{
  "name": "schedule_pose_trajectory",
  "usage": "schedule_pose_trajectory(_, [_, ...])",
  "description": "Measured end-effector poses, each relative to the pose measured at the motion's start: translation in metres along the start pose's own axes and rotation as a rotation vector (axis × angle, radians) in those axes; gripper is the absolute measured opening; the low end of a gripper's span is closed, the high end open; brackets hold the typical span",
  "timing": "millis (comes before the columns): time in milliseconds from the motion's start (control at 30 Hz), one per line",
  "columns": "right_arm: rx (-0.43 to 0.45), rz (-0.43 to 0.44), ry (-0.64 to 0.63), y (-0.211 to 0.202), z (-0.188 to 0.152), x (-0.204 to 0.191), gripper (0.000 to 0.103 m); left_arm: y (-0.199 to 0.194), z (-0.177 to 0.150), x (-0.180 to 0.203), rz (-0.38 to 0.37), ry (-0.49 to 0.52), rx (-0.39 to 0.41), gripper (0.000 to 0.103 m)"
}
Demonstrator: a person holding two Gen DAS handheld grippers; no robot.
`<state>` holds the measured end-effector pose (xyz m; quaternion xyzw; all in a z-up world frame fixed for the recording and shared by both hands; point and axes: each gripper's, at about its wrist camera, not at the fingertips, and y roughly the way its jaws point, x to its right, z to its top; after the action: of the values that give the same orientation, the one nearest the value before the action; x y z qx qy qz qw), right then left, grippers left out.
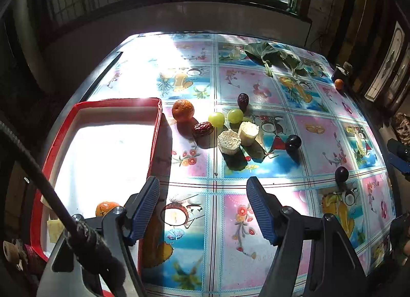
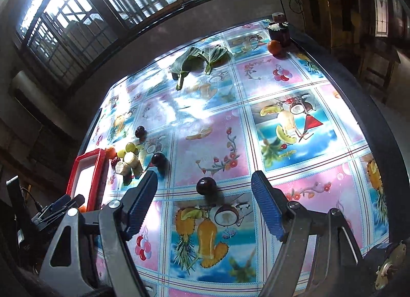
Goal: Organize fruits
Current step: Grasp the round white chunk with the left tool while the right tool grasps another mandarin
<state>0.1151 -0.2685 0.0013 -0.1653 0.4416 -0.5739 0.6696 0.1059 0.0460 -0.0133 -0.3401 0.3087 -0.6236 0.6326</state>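
Note:
A red tray [image 1: 156, 127] with a white floor lies at the table's left; a small orange [image 1: 106, 207] and a pale chunk [image 1: 55, 229] lie in it. To its right on the table lie an orange [image 1: 182, 110], a red date [image 1: 203, 129], two green grapes [image 1: 216, 119] [image 1: 235, 115], two pale cut pieces [image 1: 229, 141] [image 1: 248, 130], a dark date [image 1: 242, 100] and two dark plums [image 1: 293, 142] [image 1: 341, 174]. My left gripper [image 1: 205, 210] is open and empty, beside the tray's right wall. My right gripper [image 2: 205, 204] is open, with a dark plum [image 2: 206, 186] just ahead of its fingertips.
Green leaves [image 1: 271, 57] lie at the table's far side. A small orange [image 1: 338, 83] and a dark jar [image 2: 278, 31] stand at the far right corner. The tray also shows in the right wrist view [image 2: 98, 169]. Barred windows stand behind the table.

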Motion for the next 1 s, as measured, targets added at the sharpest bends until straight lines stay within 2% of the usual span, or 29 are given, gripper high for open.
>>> schedule_pose_trajectory(100, [0.037,-0.029,0.054,0.015,0.022,0.015,0.077,0.022,0.011,0.008,-0.014,-0.003,-0.020,0.069])
schedule_pose_trajectory(233, [0.076,-0.114,0.120,0.047,0.054,0.037,0.077,0.054,0.024,0.010,-0.023,-0.030,-0.083,0.053])
schedule_pose_trajectory(433, [0.125,-0.209,0.190,0.098,0.109,0.071,0.077,0.077,0.030,0.010,-0.049,-0.026,-0.114,0.052])
schedule_pose_trajectory(600, [0.176,-0.288,0.147,0.129,0.150,0.083,0.077,0.090,0.035,0.007,-0.061,-0.031,-0.128,0.052])
schedule_pose_trajectory(700, [0.172,-0.345,0.156,0.145,0.170,0.098,0.077,0.094,0.036,0.003,-0.088,-0.046,-0.126,0.052])
schedule_pose_trajectory(867, [0.157,-0.393,0.140,0.169,0.196,0.108,0.076,0.096,0.038,0.003,-0.109,-0.043,-0.118,0.052])
schedule_pose_trajectory(1000, [0.100,-0.445,0.116,0.191,0.206,0.106,0.066,0.098,0.040,-0.001,-0.168,-0.057,-0.106,0.052])
